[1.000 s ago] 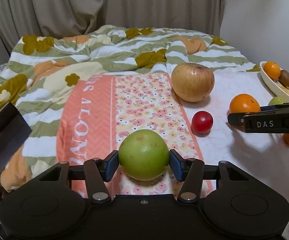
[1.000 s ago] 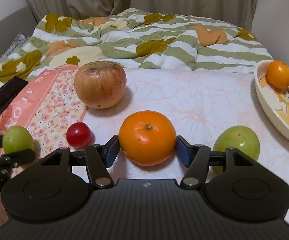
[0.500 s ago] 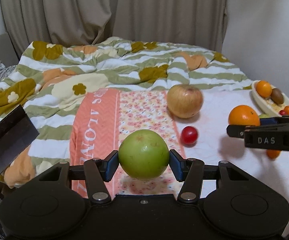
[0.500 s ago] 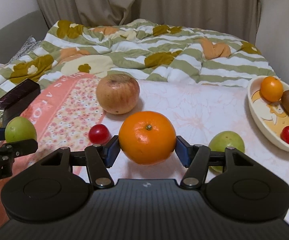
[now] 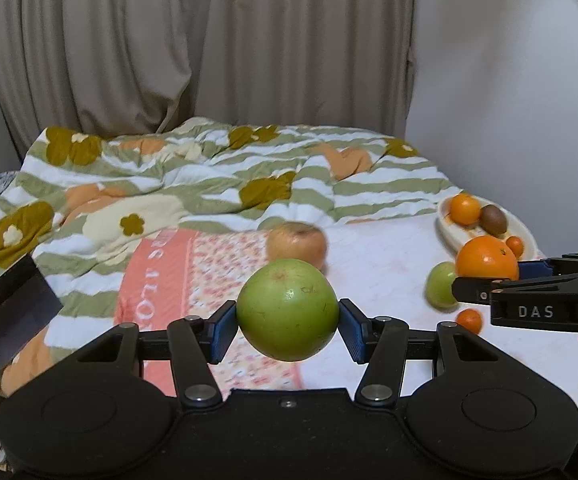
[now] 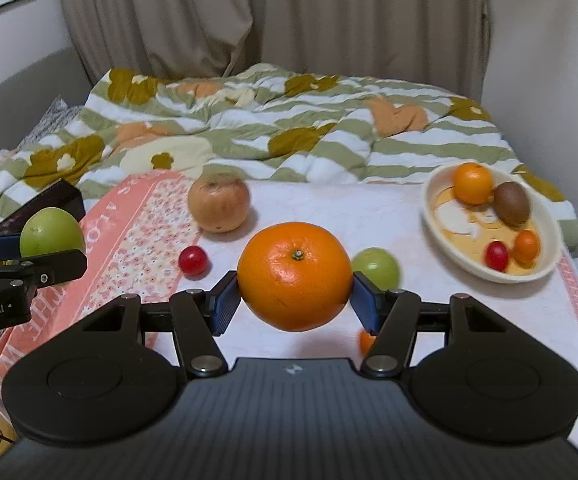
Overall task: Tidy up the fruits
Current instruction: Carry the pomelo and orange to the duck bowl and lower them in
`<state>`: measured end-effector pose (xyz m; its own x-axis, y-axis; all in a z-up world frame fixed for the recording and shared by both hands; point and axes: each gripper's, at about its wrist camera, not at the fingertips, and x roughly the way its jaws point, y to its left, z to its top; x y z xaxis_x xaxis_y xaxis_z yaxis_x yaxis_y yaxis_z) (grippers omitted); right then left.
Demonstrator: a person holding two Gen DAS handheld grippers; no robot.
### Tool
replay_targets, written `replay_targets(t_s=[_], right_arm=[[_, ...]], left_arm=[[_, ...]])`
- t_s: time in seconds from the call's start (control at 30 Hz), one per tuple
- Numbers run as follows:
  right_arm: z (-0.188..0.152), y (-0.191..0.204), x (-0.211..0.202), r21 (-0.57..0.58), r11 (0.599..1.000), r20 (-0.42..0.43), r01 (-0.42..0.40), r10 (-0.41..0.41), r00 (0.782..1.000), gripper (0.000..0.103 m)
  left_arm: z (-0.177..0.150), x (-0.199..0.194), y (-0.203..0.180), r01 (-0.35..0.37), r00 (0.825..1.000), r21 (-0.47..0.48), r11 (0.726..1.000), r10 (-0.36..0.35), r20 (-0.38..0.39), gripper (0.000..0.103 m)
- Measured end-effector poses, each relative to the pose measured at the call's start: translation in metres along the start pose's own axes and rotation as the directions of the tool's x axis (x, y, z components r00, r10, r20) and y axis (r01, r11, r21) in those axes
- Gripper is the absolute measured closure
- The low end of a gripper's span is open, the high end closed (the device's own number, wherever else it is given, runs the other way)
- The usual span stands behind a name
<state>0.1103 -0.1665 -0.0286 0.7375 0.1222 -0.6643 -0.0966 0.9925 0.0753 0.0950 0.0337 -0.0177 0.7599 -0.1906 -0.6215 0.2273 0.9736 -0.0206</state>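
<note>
My left gripper (image 5: pixel 287 322) is shut on a green apple (image 5: pixel 287 309) and holds it in the air above the bed. My right gripper (image 6: pixel 295 304) is shut on a large orange (image 6: pixel 294 275), also lifted off the white cloth. Each gripper shows at the edge of the other's view, the left gripper (image 6: pixel 25 258) at the left and the right gripper (image 5: pixel 489 276) at the right. On the cloth lie a big brownish apple (image 6: pixel 218 207), a red cherry tomato (image 6: pixel 193 260), a second green apple (image 6: pixel 375 267) and a small orange fruit (image 5: pixel 469 319).
A cream oval bowl (image 6: pixel 433 216) at the right holds an orange, a kiwi, a red tomato and a small orange fruit. A striped flowered quilt (image 6: pixel 289 128) covers the far bed. A dark box (image 5: pixel 5 320) sits at the left. A wall stands at the right.
Both grippers have risen and pulled back with their fruit, so the bed and the bowl look smaller and farther. The green apple and the orange have left the surface.
</note>
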Motion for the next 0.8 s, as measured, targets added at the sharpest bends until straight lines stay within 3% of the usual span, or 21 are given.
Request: replay_targets(t_s=[0.4,0.8], right_arm=[[0.013,-0.099,-0.045,0.002,1.0,0.029,-0.007,0.007,1.0,0.028],[0.03,-0.221,-0.032,-0.028,0.999,0.038,-0.03,0.031,0.999,0.028]], left_arm=[[0.032,-0.005,-0.088,-0.015,0.999,-0.008,1.0,0.016,0.045,0.045],[0.05,0.029,-0.188,-0.052,0.998,-0.042,0.998,0.053,0.038,0.045]])
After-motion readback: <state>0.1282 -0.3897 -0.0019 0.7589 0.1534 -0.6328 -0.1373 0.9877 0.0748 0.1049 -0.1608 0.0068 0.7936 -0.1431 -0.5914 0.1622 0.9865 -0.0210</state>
